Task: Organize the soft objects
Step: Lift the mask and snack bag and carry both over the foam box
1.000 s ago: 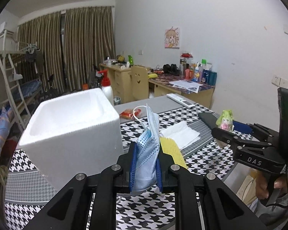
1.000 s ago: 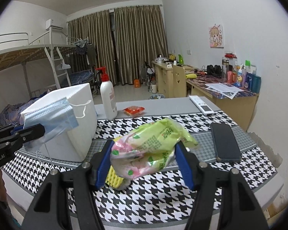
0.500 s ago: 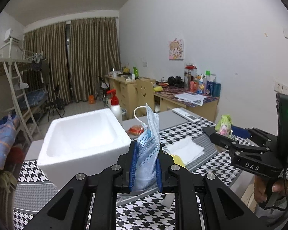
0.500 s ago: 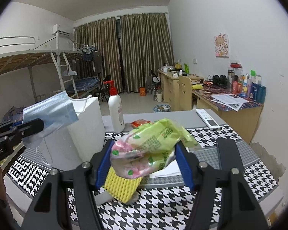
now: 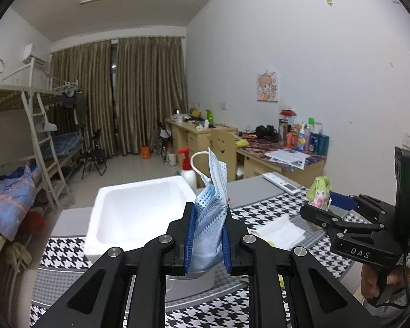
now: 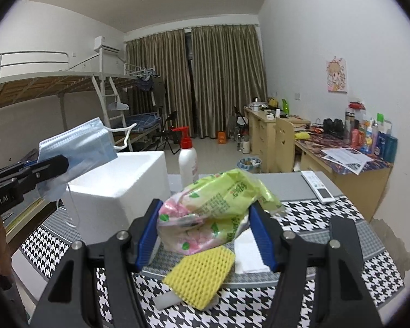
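Both grippers rose: left gripper [image 5: 207, 235] pinched limp face mask [image 5: 211, 205] (mid-fold); right gripper [image 6: 205, 235] clamped crinkly tissue pack [image 6: 218, 207].

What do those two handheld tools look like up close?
Both are matte black, with angular linked arms joined by silver rivets and two fingers faced with ribbed blue pads. The right tool has white "DAS" lettering, a green light, a pistol grip and a trailing black cable. The left tool carries white "Robot.AI" lettering.
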Tool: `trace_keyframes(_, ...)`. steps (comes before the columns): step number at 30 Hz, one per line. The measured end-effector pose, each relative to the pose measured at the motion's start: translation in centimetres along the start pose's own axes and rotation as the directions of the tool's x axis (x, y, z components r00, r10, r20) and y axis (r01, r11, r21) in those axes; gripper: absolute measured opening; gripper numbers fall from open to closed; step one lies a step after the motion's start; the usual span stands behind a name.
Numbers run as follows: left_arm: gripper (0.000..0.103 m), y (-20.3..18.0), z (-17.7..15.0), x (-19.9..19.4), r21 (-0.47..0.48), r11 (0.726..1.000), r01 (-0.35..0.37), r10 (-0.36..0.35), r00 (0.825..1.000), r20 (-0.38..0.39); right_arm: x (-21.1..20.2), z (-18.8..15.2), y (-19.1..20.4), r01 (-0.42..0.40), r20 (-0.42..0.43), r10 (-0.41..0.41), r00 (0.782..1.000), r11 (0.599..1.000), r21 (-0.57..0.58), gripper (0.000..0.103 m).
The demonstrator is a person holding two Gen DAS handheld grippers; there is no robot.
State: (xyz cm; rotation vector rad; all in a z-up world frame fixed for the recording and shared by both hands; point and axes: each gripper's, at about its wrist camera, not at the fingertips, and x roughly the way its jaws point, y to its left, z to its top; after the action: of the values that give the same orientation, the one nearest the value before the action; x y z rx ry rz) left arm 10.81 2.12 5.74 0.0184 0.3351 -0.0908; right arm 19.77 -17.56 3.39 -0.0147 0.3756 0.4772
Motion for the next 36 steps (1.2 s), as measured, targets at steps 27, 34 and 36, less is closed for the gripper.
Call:
trace_keyframes(27, 0.019, 6.0, 1.4, -0.4, -0.076, 0.973, -0.22, 0.224, 0.974, 0.043, 3.9, 4.0, 4.4, -0.105, -0.001, 0.105, 0.994, 0.993, -0.057, 0.068)
trace_keyframes(34, 0.019, 7.6, 1.5, -0.4, -0.094, 0.958, -0.27, 0.275, 0.961, 0.043, 5.2, 4.8, 5.7, -0.143, -0.021, 0.141, 0.99, 0.987, -0.076, 0.068)
trace_keyframes(36, 0.019, 7.9, 1.6, -0.3, -0.096, 0.957, -0.275, 0.28, 0.959, 0.042, 5.5, 5.0, 6.0, -0.151, -0.022, 0.15, 0.988, 0.985, -0.085, 0.068)
